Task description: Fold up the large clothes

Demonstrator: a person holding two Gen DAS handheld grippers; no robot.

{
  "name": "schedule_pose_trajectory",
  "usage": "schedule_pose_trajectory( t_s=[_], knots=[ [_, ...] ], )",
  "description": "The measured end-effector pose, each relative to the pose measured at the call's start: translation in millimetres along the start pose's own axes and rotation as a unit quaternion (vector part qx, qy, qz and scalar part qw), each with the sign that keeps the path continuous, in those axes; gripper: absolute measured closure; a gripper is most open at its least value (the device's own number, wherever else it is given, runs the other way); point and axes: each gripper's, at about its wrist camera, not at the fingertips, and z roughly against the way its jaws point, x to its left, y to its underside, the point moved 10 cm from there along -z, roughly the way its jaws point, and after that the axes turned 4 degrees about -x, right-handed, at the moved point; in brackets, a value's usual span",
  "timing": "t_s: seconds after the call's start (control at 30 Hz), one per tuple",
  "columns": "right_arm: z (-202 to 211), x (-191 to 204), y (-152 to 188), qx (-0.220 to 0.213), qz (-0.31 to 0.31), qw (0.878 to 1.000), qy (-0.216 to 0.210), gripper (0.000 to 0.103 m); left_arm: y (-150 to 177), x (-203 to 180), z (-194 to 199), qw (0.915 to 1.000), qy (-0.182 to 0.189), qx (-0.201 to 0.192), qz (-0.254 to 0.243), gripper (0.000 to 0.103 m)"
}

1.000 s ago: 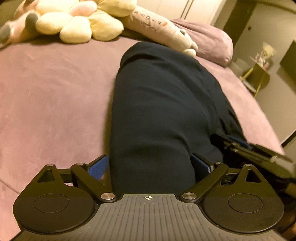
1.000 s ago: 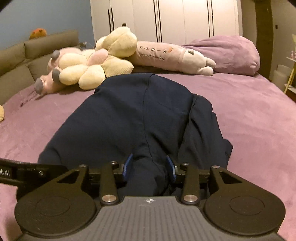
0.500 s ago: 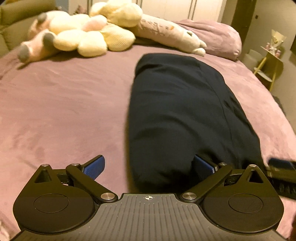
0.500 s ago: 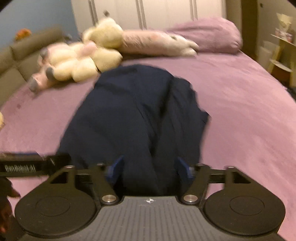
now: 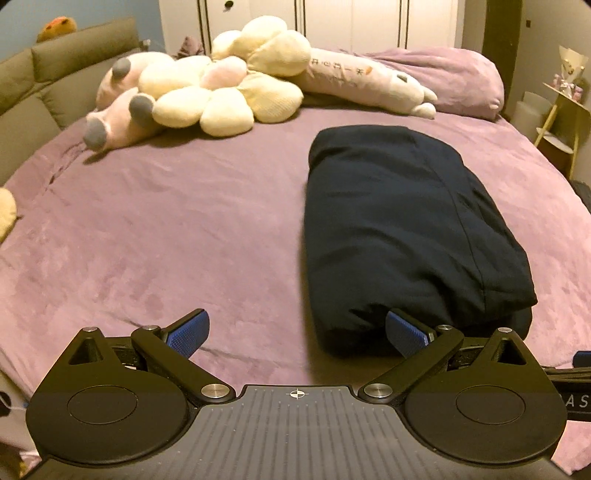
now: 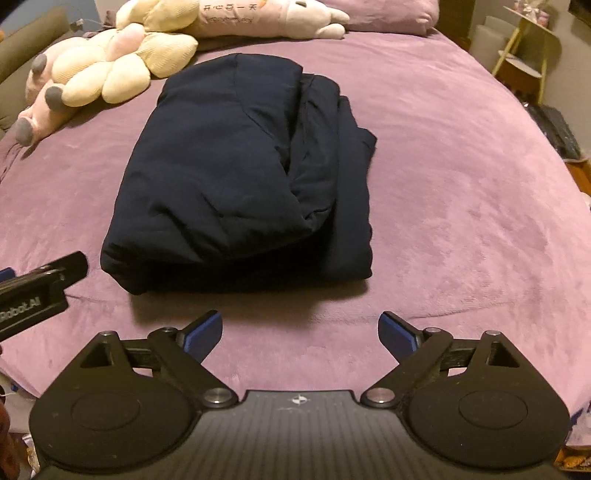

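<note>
Holding a gripper in each hand over the near edge of the bed [image 6: 461, 184], we see the right gripper [image 6: 301, 332] closest to us, its jaws wide apart after just opening, with only the purple bedcover showing between the blue pads [image 6: 207, 330] and nothing held. Our left gripper [image 5: 297, 332] also stands wide open and empty; in its own view the right-hand blue pad sits in front of the near corner of the dark garment, though we cannot tell whether it touches the cloth. In the right wrist view the black body of the left gripper pokes in from the left edge, just beside the garment's near left corner. A little beyond both grippers lies the folded navy garment [image 6: 236, 170], resting flat on the bedcover as a thick, roughly rectangular bundle with its long side running away from us. Its top layer is smooth and puffy, and along the right side we see looser layers stepping out from under it, with a seam curving across the upper fold. Farther back, touching nothing of the garment, a pile of plush toys sits near the head of the bed: a cream flower cushion [image 5: 221, 96], a pink plush with grey feet [image 5: 118, 114] on the left, and a long pale plush with printed characters [image 5: 365, 79] stretched across toward a purple pillow [image 5: 450, 77]. At the far left we see an olive sofa [image 5: 44, 81], at the far right a small yellow side table [image 5: 561, 110], and white wardrobe doors [image 5: 376, 22] behind.
</note>
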Motion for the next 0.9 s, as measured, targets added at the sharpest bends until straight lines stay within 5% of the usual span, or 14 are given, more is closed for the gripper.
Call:
schedule_pose_trajectory(
  t_s=[0.9],
  knots=[
    [10.8, 1.7, -6.3, -0.008, -0.004, 0.999, 0.040, 0.004, 4.9, -10.3, 1.2, 0.9990, -0.011, 0.008, -0.041, 0.000]
  ],
)
